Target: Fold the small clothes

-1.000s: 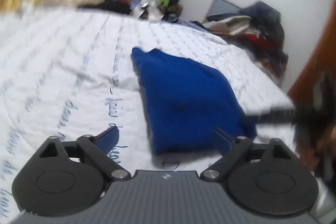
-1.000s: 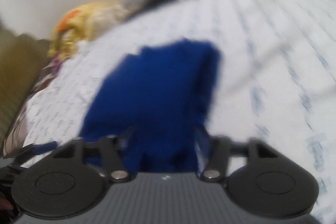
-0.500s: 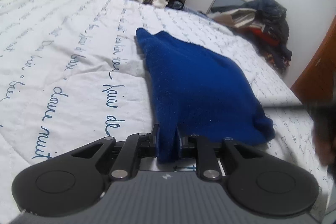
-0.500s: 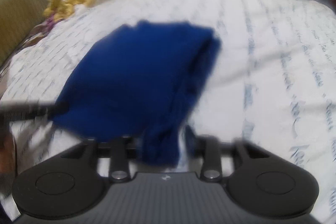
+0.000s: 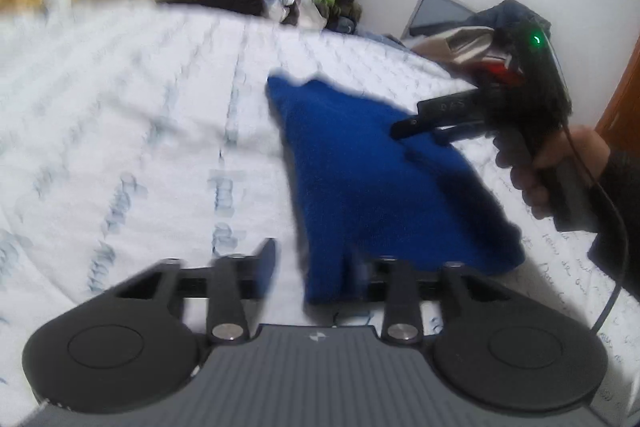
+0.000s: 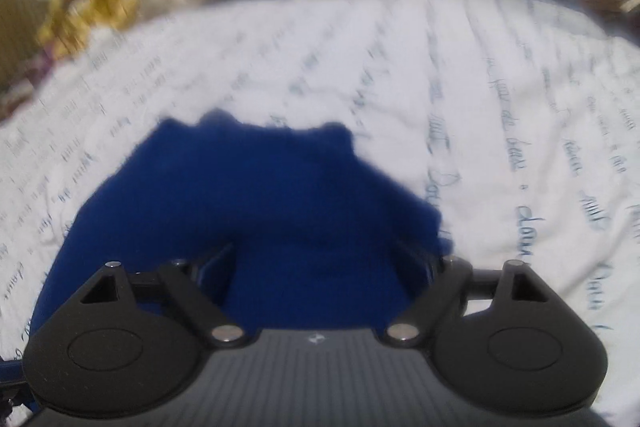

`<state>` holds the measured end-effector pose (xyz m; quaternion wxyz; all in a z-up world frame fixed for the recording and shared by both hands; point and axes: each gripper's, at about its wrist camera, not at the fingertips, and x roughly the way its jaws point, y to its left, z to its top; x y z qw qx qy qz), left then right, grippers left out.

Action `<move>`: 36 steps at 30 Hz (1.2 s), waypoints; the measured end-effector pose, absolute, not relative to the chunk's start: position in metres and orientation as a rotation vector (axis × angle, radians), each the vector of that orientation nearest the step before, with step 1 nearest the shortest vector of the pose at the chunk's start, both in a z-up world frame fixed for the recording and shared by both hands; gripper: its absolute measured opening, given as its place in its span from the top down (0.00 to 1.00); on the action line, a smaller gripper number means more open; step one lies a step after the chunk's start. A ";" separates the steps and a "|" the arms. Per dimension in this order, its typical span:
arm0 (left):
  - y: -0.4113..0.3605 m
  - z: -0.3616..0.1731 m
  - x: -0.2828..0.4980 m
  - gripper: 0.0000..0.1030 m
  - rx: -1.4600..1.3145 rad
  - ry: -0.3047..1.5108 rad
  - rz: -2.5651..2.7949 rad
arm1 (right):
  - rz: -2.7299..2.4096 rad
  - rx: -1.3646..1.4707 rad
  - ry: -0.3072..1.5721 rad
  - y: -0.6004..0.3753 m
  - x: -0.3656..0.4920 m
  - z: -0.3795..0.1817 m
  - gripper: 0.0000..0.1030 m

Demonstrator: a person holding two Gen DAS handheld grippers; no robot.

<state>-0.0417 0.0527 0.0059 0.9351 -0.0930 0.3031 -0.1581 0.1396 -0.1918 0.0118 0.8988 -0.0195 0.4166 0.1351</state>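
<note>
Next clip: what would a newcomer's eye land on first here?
The deep blue garment, folded on the white bedspread with handwriting print, mid-frame in both views. Next, the right gripper, jaws open, over the garment's right side in the left wrist view. Bright clutter lines the far wall.
</note>
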 end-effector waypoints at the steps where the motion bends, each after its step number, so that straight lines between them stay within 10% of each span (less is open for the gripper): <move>1: 0.047 0.013 -0.044 0.49 -0.173 0.582 -0.358 | 0.272 -0.058 0.832 -0.184 0.133 0.021 0.19; 4: 0.021 0.019 -0.038 0.30 -0.085 0.550 -0.420 | 0.428 0.036 0.728 -0.159 0.120 0.049 0.19; 16: 0.021 0.001 -0.029 0.28 -0.086 0.607 -0.431 | 0.496 -0.274 0.815 -0.036 0.153 -0.006 0.18; 19: 0.059 0.009 -0.026 0.07 -0.298 0.624 -0.395 | 0.569 0.049 0.771 -0.109 0.119 0.029 0.17; 26: 0.097 -0.013 0.000 0.14 -0.672 0.804 -0.420 | 0.405 0.588 0.864 -0.282 0.039 0.007 0.15; 28: 0.091 -0.015 0.004 0.22 -0.686 0.830 -0.443 | 0.381 0.576 0.926 -0.286 0.027 -0.009 0.16; 30: 0.078 -0.014 0.011 0.63 -0.644 0.864 -0.434 | 0.434 0.571 0.925 -0.278 0.016 -0.020 0.26; 31: 0.077 -0.016 0.014 0.78 -0.626 0.895 -0.415 | 0.461 0.569 0.923 -0.272 0.012 -0.021 0.41; 32: 0.075 -0.020 0.021 0.88 -0.623 0.922 -0.393 | 0.472 0.564 0.957 -0.266 0.016 -0.026 0.76; 36: 0.074 0.010 0.010 0.90 -0.531 0.893 -0.405 | 0.476 0.565 0.945 -0.266 0.023 -0.026 0.88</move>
